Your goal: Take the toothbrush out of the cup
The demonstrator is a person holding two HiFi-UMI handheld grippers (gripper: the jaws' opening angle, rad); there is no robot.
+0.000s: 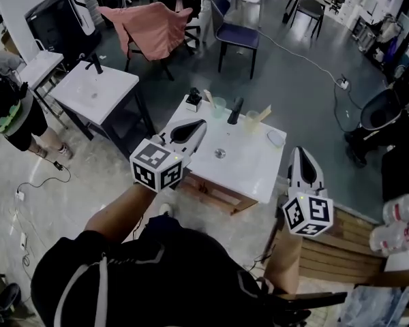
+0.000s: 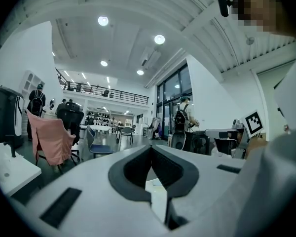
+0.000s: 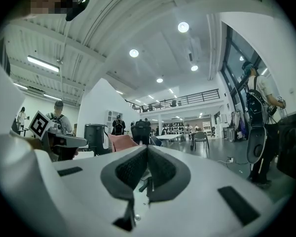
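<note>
In the head view, the left gripper [image 1: 199, 124] is held over the near left part of the white sink top [image 1: 252, 167], at the centre of the frame. The right gripper [image 1: 300, 152] is held off the top's right near corner. Both are clenched on nothing: in each gripper view the dark pads are seen pressed together with only the room behind them.

Two cups are set at the far edge of the sink top, above the jaws in the frame. A teal cup [image 1: 219, 106] is placed left of the faucet [image 1: 236, 110] and a yellowish cup [image 1: 253, 120] right of it. A pale stick [image 1: 206, 95] is seen leaning up and to the left out of the teal cup, and another [image 1: 265, 112] up and to the right out of the yellowish one. At this size it cannot be settled which of them is the toothbrush, though each is probably one.

The teal cup is judged nearer the left gripper, almost straight ahead of its tips. The yellowish cup lies up and to the left of the right gripper, across the corner.

The faucet is set between the cups, and a small black object [image 1: 193, 101] stands just beside the teal cup on its left; both would crowd a reach. A shallow dish [image 1: 276, 138] is seen near the right edge.
</note>
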